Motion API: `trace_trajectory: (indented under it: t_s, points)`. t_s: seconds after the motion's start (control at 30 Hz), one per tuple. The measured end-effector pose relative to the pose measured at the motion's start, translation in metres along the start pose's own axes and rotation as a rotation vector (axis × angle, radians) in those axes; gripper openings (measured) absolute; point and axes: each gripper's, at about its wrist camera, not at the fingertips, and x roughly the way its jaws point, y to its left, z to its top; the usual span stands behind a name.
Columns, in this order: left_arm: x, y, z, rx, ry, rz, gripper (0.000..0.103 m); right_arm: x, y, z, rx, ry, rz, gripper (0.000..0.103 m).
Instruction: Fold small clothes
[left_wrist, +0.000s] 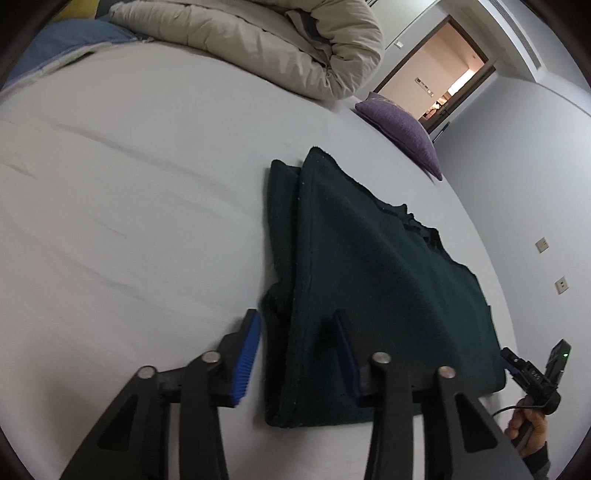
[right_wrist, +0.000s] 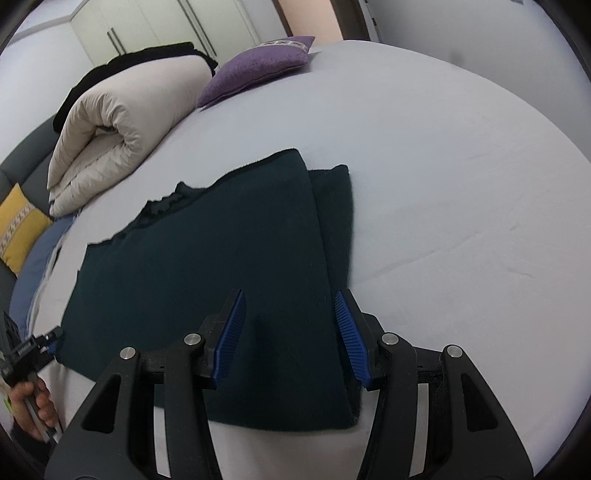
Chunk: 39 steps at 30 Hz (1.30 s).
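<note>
both tools spread wide over a folded dark garment

the left tool (left_wrist: 295, 354) hangs low over the near edge of the dark green garment (left_wrist: 369, 280), its jaws wide apart: one blue pad over the bed sheet (left_wrist: 129, 221) just left of the cloth, the other over the cloth itself. it grips nothing. the right tool (right_wrist: 290, 336) is likewise spread wide and holds nothing, with its jaws straddling the folded edge strip of the garment (right_wrist: 207, 266).

the left view catches the right tool (left_wrist: 532, 373) at the garment's far corner, with the right hand (left_wrist: 526, 424) on its handle. the right view shows the left tool (right_wrist: 33, 350) at the opposite corner, held by the left hand (right_wrist: 35, 406). only the right view shows a yellow cushion (right_wrist: 18, 229) and wardrobe doors (right_wrist: 159, 33); only the left shows an open doorway (left_wrist: 439, 70).

the garment lies flat on the pale sheet, one side folded over. a rolled beige duvet (right_wrist: 122, 122) and a purple cushion (right_wrist: 255, 66) sit farther up the bed.
</note>
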Motion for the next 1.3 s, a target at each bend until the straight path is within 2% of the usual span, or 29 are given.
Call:
trace_trajectory:
  t_s: [0.13,0.2,0.3,0.47,0.57,0.6,0.7,0.87,1.3]
  points:
    - [0.001,-0.008,-0.002,0.044,-0.004,0.029,0.032,0.002,0.0,-0.004,-0.02,0.008,-0.016,0.048]
    - [0.001,-0.009,-0.003,0.056,-0.004,0.037,0.022,0.003,0.0,-0.007,-0.034,0.017,-0.027,0.047]
    - [0.0,-0.01,-0.003,0.07,-0.004,0.054,0.017,0.002,-0.002,-0.009,-0.04,0.026,-0.037,0.036]
    - [0.001,-0.011,-0.004,0.085,0.003,0.064,0.013,-0.003,-0.005,-0.016,-0.038,0.031,-0.041,0.034]
    - [0.0,-0.011,-0.004,0.089,0.001,0.065,0.011,-0.006,-0.004,-0.02,-0.047,0.028,-0.052,0.027]
    - [0.0,-0.01,-0.005,0.087,0.001,0.065,0.01,-0.009,-0.005,-0.022,-0.049,0.024,-0.056,0.019]
    - [-0.001,-0.01,-0.005,0.08,-0.001,0.06,0.009,-0.014,-0.007,-0.023,-0.046,0.012,-0.066,0.006]
    - [-0.003,-0.01,-0.006,0.077,-0.003,0.054,0.008,-0.023,-0.009,-0.023,-0.044,-0.012,-0.057,0.006]
    - [-0.009,-0.013,-0.012,0.09,-0.007,0.044,0.007,-0.024,-0.016,-0.029,-0.024,0.011,-0.041,0.005]
